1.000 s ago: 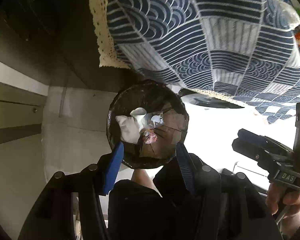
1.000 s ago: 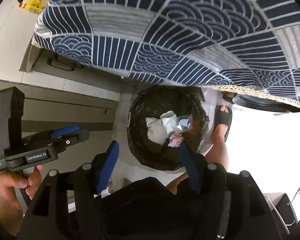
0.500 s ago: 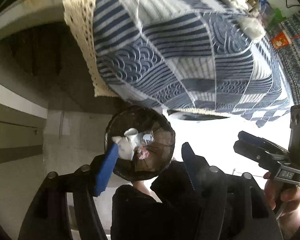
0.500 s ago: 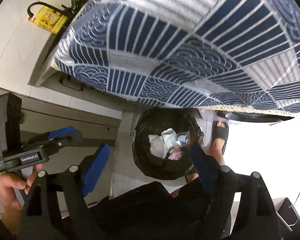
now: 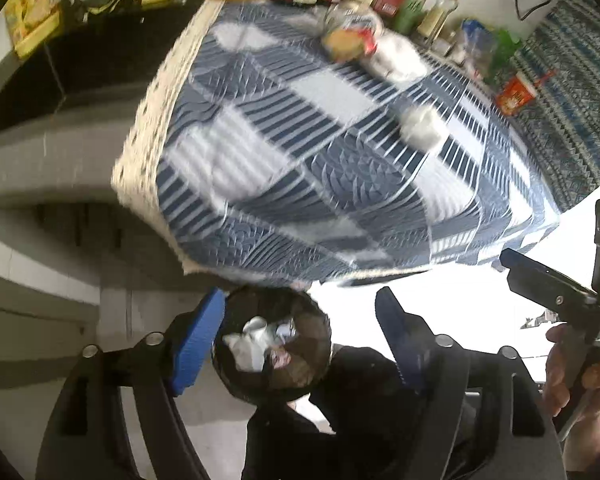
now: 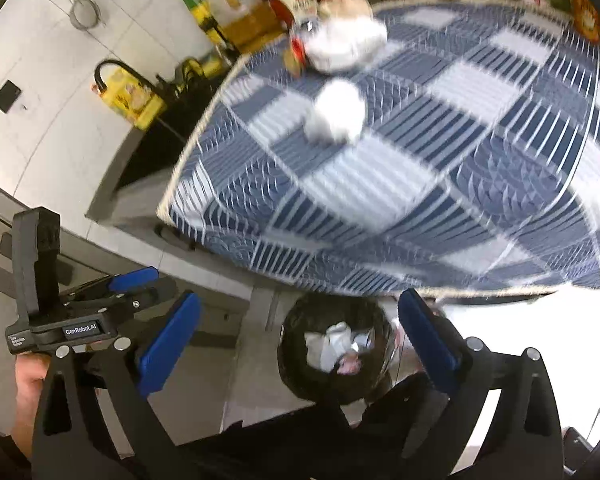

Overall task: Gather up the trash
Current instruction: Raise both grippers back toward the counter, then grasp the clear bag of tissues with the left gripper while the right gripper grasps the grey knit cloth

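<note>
1. Blue-and-white patchwork tablecloth with cream lace edge (image 5: 300,168) covers the table and fills most of both views; blurred.
2. Round bin lined with a black plastic bag (image 6: 334,354) stands on the floor below the table edge, already holding white crumpled paper.
3. Remaining trash on the cloth: crumpled white tissue ball (image 6: 336,114), and further back a larger white wad (image 6: 346,42) touching a small red-and-yellow packet.
4. My left gripper (image 5: 300,344) and right gripper (image 6: 300,344): jaws have just been opening, both now spread wide, nothing between them.
5. Risks, judged: blurred view may spoil my aim; a soft tissue could slip the pads; closing low could pinch the cloth and drag the bottles at the back.
</note>
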Demonstrator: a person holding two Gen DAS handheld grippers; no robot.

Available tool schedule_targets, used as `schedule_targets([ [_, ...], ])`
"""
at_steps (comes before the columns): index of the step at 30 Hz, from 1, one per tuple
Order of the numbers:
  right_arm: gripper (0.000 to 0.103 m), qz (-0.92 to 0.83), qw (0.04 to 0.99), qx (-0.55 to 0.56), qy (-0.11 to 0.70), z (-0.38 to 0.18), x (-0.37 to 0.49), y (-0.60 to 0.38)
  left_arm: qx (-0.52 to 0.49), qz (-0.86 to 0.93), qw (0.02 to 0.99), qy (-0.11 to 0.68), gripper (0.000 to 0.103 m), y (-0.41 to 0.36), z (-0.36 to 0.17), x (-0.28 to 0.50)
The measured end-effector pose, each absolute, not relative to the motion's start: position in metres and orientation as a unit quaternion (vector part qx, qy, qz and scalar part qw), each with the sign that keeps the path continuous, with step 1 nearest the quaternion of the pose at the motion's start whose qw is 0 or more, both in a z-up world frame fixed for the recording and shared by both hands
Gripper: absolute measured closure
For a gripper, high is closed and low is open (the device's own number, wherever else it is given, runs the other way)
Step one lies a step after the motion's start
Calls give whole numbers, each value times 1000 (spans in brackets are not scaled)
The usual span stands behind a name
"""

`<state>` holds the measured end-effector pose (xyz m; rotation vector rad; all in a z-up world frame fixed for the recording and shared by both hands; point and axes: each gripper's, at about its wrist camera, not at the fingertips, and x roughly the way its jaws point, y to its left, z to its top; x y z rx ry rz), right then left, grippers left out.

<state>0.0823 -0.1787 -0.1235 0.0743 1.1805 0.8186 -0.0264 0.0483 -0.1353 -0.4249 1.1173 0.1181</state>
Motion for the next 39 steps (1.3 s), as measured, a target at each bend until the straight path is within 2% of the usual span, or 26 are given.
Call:
schedule_targets([
  [8,5,374,778,42,503,-85,113,-192,-193,44,845,497,26,43,-105,1],
  [18,5,382,784,42,488,-68,175,-197,-179,22,855,487,26,21,-83,58],
  [30,5,410,773,39,483,-64,250,-197,-162,17,842,515,26,-9,-90,130],
  [39,5,433,750,50,497,-82,296,-188,-161,46,815,555,28,-12,-128,170],
])
